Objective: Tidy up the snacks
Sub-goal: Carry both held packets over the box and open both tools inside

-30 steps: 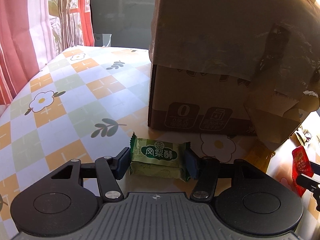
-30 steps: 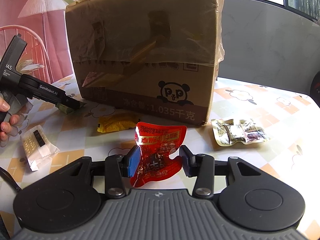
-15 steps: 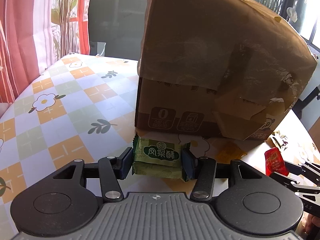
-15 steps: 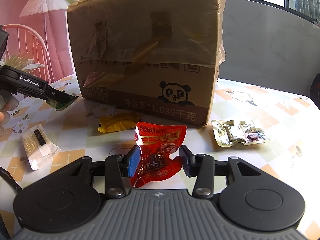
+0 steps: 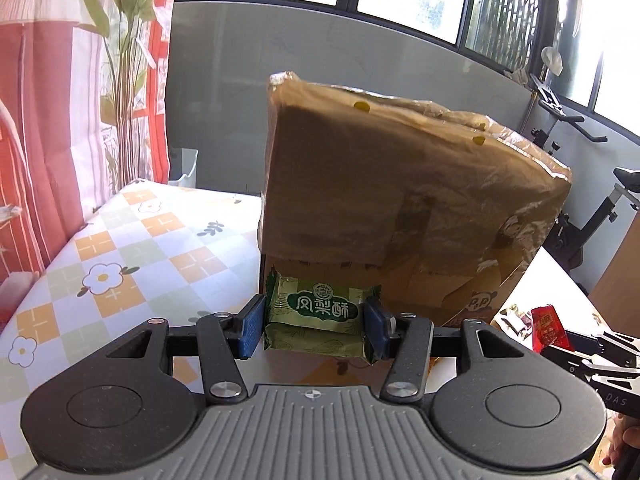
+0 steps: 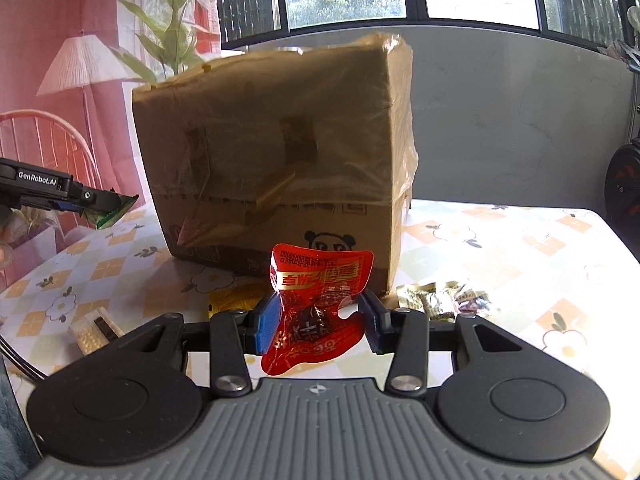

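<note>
**Two snacks in the air, and a box I cannot see into**

My left gripper (image 5: 315, 326) is pinching the green cake packet (image 5: 318, 317) by its short ends, clear of the table (image 5: 120, 264), with the cardboard box (image 5: 400, 196) dead ahead at 12 o'clock. My right gripper (image 6: 318, 322) is clamped on the red pouch (image 6: 318, 304), also lifted, the box again at 12 o'clock.

The worst risk, I judge, is the red pouch: the pads bite only its narrow waist, the film looks slick, and the wide top flares above the grip, so a quick swing could let it twist or slide out. The green packet is soft and could squash or pivot if I squeeze harder. The box stands tall, with plastic film sagging down its sides; coming in too low, I would hit the wall or snag the film.

As for the box, from both cameras its top sits above my line of sight, so I cannot tell whether it is open or what it holds. On the table near its base lie a yellow packet (image 6: 236, 298) at 11 o'clock, a silver packet (image 6: 440, 298) at 2 o'clock and a white packet (image 6: 94, 328) at 9 o'clock
</note>
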`<state>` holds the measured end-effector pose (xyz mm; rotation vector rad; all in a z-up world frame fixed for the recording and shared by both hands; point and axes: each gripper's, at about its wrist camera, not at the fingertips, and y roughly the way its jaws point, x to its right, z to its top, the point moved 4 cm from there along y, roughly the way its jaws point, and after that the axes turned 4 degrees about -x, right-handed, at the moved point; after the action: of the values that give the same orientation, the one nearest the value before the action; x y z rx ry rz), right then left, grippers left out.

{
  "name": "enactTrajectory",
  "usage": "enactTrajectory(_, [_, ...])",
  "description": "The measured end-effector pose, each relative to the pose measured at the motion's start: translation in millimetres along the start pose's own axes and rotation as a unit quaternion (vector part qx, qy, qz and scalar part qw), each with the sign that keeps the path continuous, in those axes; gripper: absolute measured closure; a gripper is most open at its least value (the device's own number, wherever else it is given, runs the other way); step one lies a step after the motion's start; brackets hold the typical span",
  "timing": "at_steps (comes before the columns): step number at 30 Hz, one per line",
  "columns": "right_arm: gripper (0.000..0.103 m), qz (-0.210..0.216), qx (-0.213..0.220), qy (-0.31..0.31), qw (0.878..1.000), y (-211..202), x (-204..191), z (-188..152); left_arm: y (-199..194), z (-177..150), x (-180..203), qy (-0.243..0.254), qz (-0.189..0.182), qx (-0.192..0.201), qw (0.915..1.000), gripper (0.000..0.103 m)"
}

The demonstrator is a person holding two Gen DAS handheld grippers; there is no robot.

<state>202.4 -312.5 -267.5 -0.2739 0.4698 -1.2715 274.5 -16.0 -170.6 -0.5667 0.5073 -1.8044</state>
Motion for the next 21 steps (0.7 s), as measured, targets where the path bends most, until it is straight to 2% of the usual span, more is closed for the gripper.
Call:
enactTrajectory(4, [0.057,0.011,0.047,0.003,0.999,-24,1,35,-18,27,7,0.009,-0.016,0.034,0.9993,0.048])
enactTrajectory(8, [0.057,0.013,0.103,-0.023,0.994,-42,-2,85,-32,63,25,0.034,-0.025,0.084,0.9956,0.048])
enactTrajectory(13, [0.057,0.01,0.137,-0.037,0.99,-37,-2,144,-32,107,41,0.042,-0.035,0.117,0.9917,0.048])
enactTrajectory(17, [0.057,0.006,0.128,-0.048,0.991,-5,1,186,-9,134,50,0.05,-0.032,0.107,0.9924,0.048])
enactTrajectory(21, [0.057,0.003,0.08,-0.039,0.996,44,7,217,37,151,54,0.056,-0.017,0.069,0.9959,0.048])
